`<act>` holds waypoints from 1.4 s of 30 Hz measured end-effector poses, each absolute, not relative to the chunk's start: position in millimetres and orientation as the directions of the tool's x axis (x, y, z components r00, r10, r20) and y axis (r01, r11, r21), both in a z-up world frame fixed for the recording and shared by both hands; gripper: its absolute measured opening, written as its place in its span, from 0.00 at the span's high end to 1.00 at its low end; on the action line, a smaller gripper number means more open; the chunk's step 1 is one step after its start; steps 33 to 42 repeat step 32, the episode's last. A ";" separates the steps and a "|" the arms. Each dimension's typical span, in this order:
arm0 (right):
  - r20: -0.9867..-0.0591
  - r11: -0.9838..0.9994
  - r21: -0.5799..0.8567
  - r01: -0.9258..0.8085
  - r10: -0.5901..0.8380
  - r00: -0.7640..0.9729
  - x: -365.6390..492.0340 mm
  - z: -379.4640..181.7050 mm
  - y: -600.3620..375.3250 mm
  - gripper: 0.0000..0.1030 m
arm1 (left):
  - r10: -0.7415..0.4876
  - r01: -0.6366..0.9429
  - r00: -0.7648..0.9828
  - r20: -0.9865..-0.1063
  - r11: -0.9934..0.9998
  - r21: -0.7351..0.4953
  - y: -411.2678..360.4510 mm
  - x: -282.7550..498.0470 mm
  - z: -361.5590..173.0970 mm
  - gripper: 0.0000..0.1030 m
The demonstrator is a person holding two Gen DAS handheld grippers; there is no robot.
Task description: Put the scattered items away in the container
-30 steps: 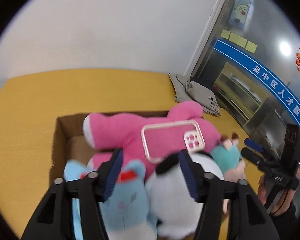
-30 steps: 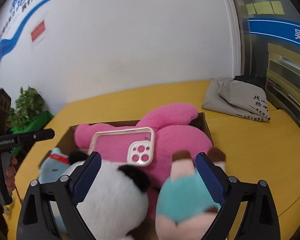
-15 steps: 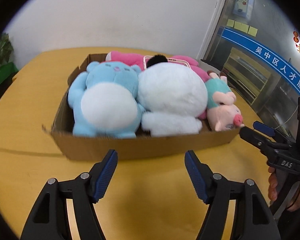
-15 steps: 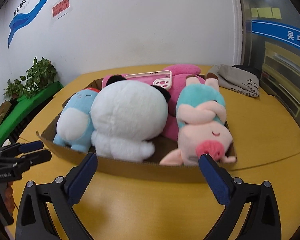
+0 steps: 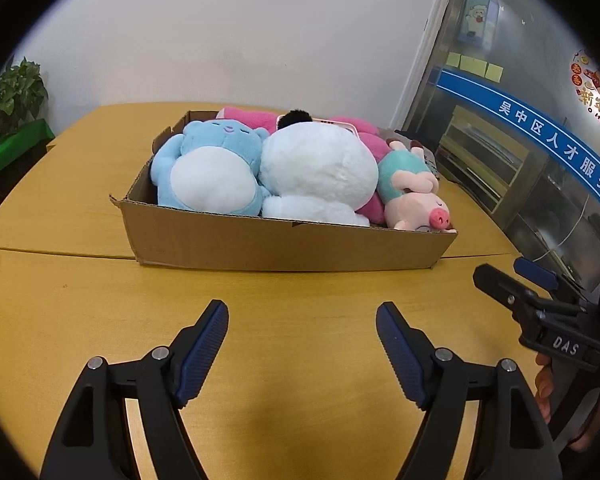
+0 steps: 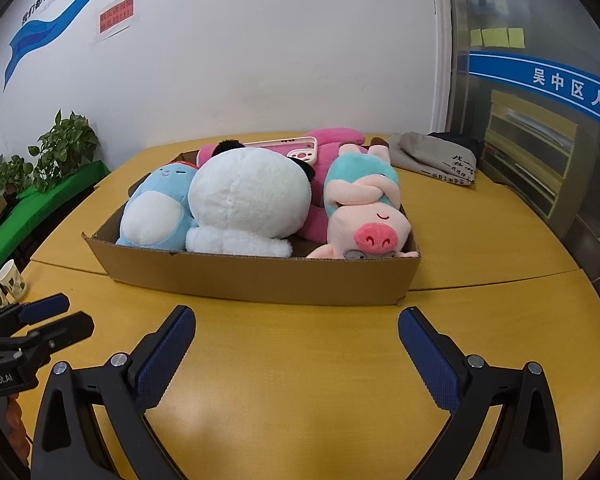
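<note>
A shallow cardboard box (image 5: 284, 244) (image 6: 260, 276) sits on the yellow table. It holds a blue plush (image 5: 208, 172) (image 6: 156, 212), a white panda plush (image 5: 320, 172) (image 6: 248, 200), a pink plush (image 5: 364, 140) (image 6: 332, 148), a pig plush in teal (image 5: 412, 192) (image 6: 364, 216) and a pink phone case (image 6: 296, 148) lying on top. My left gripper (image 5: 302, 332) is open and empty, above the table in front of the box. My right gripper (image 6: 296, 340) is open and empty, also in front of the box.
A grey folded bag (image 6: 436, 156) lies on the table behind the box at the right. Two paper cups (image 6: 4, 284) stand at the table's left edge. Potted plants (image 6: 56, 148) line the left wall. A glass partition (image 6: 540, 120) stands at the right.
Both grippers have pulled back from over the plush toys to the near side of the box. Both stayed open. The toys and phone case lie in the box as before.
</note>
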State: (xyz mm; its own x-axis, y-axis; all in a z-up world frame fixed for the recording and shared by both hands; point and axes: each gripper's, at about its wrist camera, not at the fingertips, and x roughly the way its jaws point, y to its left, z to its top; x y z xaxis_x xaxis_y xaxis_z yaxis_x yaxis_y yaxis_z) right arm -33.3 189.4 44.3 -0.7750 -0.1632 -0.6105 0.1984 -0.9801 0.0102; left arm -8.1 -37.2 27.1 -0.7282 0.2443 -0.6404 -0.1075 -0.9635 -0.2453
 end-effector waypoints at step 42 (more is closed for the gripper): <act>-0.631 -0.982 -0.022 0.186 -0.131 -0.764 -42.5 29.1 185.7 0.00 | 0.093 0.004 -0.728 -0.680 -0.990 -0.139 -13.9 -15.0 9.5 0.22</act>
